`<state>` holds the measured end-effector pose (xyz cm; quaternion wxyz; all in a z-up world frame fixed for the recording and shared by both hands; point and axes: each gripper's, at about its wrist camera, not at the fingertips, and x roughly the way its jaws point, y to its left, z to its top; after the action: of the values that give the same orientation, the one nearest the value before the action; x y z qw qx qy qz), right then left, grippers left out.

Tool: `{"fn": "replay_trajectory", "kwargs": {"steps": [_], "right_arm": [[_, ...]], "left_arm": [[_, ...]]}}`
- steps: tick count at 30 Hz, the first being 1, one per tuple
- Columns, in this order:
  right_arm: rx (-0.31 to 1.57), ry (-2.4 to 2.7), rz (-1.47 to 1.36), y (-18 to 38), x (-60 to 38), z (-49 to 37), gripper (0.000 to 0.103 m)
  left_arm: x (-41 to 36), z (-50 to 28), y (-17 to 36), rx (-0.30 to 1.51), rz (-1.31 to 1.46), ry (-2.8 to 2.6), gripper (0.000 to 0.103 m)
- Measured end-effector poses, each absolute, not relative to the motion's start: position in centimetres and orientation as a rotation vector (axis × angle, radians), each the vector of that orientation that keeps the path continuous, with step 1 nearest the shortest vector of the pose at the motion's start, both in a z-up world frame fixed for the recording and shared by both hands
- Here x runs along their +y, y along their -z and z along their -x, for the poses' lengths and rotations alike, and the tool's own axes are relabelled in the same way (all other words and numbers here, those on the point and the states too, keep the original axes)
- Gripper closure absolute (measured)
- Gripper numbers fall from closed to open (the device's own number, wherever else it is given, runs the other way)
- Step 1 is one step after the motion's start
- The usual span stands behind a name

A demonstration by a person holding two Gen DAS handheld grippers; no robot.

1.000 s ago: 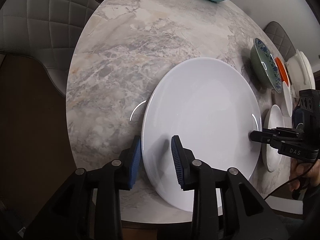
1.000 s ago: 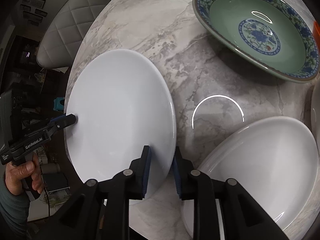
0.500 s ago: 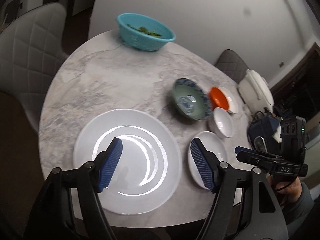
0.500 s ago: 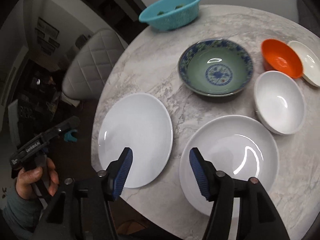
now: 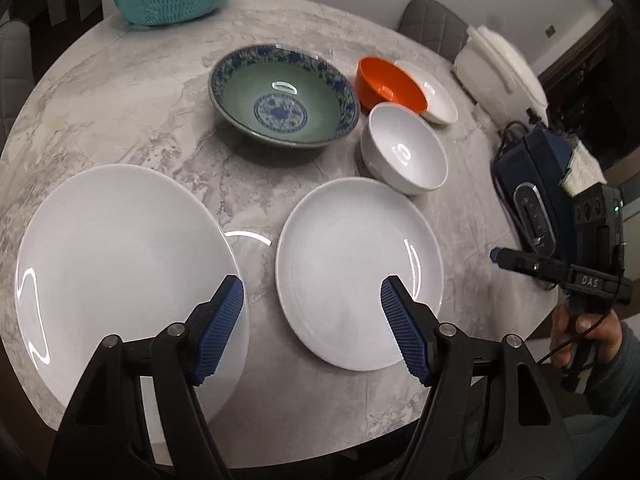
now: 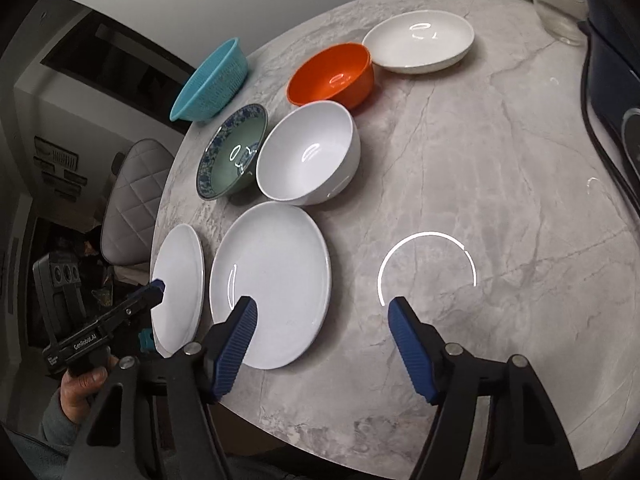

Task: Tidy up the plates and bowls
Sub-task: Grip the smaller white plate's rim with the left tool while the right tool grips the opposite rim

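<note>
Marble table (image 5: pixel 132 92): 2 white plates (image 5: pixel 120 264) (image 5: pixel 356 264) flat at near edge, patterned bowl (image 5: pixel 284 96), white bowl (image 5: pixel 404 148), orange bowl (image 5: pixel 388 84) behind, all empty. Left gripper (image 5: pixel 312 328) and right gripper (image 6: pixel 320 344) wide, holding nothing.

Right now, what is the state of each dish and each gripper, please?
left gripper: open, holding nothing
right gripper: open, holding nothing
large white plate: flat on table, empty
smaller white plate: flat, empty
patterned green bowl: upright, empty
white bowl: upright, empty
orange bowl: upright, empty
shallow white dish: upright, empty
</note>
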<state>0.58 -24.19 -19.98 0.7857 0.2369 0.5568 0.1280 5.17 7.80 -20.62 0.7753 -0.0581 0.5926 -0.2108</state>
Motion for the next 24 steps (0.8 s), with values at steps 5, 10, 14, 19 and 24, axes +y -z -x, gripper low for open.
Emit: {"fn": "replay_trajectory", "kwargs": {"steps": [5,10,14,19,24], "right_arm": [[1.268,-0.346,-0.511,22.9,-24.2,-2.6,0.055],[1.314,-0.384,-0.53,25.0,-23.7,-3.1,0.058],[1.336,-0.386,-0.551,26.0,-23.4,-2.7,0.061],[1.358,-0.378,-0.58,26.9,-23.0,-2.3,0.062],[1.344,-0.386,-0.594,27.0,-22.5,-2.4,0.07]], "left_arm": [[6.4,-8.0,23.0,1.34,0.0,0.541,0.039],[5.3,-10.1,23.9,1.372,-0.042,0.575,0.052],[4.5,-11.2,24.9,1.406,-0.067,0.585,0.057],[4.2,-11.6,26.0,1.445,-0.075,0.572,0.065],[3.7,-11.6,26.9,1.47,-0.088,0.572,0.065]]}}
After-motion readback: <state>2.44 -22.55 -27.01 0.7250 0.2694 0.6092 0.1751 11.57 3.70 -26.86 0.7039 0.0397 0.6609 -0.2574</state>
